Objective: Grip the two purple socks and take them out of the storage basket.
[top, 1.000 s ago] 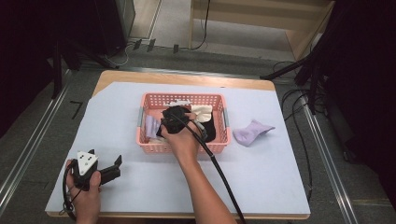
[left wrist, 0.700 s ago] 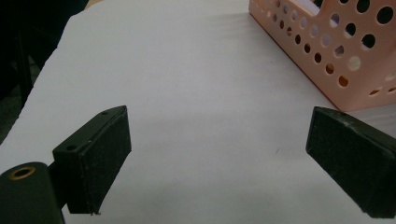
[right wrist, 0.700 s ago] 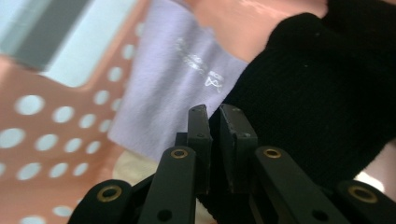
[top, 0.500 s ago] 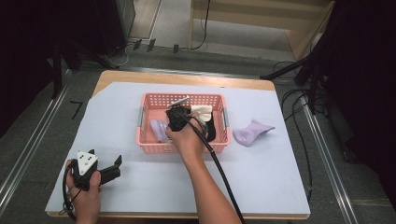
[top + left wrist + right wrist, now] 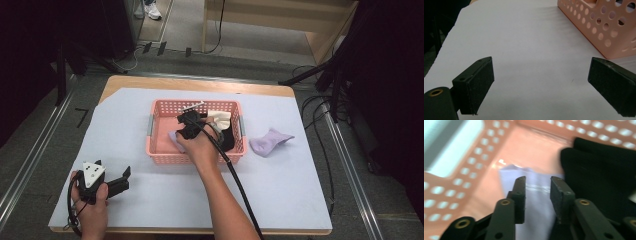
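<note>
Since a second ago the right gripper (image 5: pixel 184 131) has dropped lower-left inside the pink perforated plastic basket (image 5: pixel 160 156), mid-frame. Near first: left gripper (image 5: pixel 121 181) idle lower left, jaws wide, empty. Right jaws narrowed but gapped over a pale lilac folded sock (image 5: pixel 536 192), beside black cloth (image 5: pixel 604 170); grip unclear. Likely step: picking it. Next: close, lift clear.
</note>
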